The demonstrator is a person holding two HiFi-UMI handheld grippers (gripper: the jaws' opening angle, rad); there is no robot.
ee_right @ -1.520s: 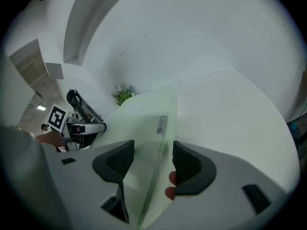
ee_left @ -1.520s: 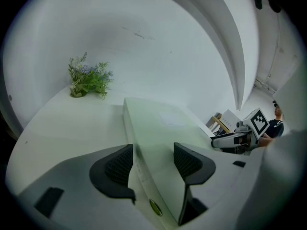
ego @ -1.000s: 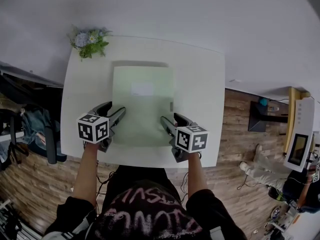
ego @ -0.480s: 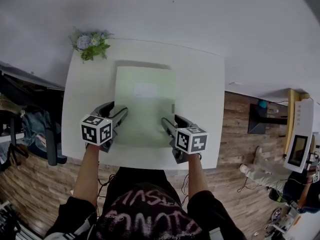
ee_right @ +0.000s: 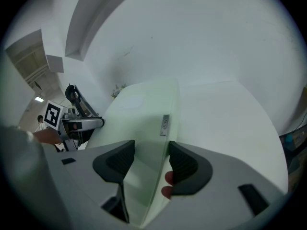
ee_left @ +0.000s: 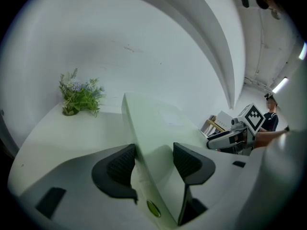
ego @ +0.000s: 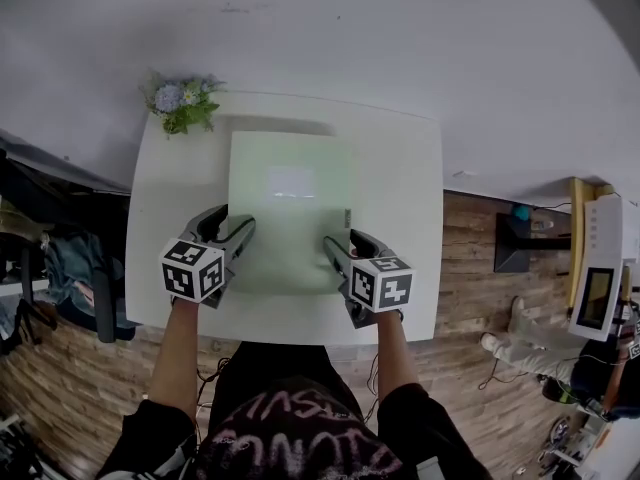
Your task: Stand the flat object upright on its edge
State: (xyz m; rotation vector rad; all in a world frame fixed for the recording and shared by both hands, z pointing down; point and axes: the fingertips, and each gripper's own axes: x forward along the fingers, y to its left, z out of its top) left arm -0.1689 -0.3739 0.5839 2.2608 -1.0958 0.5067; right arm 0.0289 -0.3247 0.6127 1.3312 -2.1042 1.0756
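Note:
A pale green flat board (ego: 290, 218) with a white label (ego: 290, 180) lies lengthwise over the white table (ego: 400, 188). My left gripper (ego: 232, 223) is shut on its left edge near the front corner. My right gripper (ego: 343, 240) is shut on its right edge, just nearer than a small grey tag (ego: 347, 216). In the left gripper view the board (ee_left: 158, 128) runs slanted between the dark pads of the left gripper (ee_left: 153, 164). In the right gripper view the board's (ee_right: 144, 114) edge sits between the pads of the right gripper (ee_right: 149, 164). A shadow shows behind the board's far edge.
A small bunch of flowers (ego: 182, 101) stands at the table's far left corner, also in the left gripper view (ee_left: 79, 96). A white wall backs the table. Wooden floor, a person (ego: 520, 343) and a white device (ego: 598, 268) lie off to the right.
The board's far edge has come closer to the table's far edge, with both grippers still holding its sides. The head view has shifted a little.

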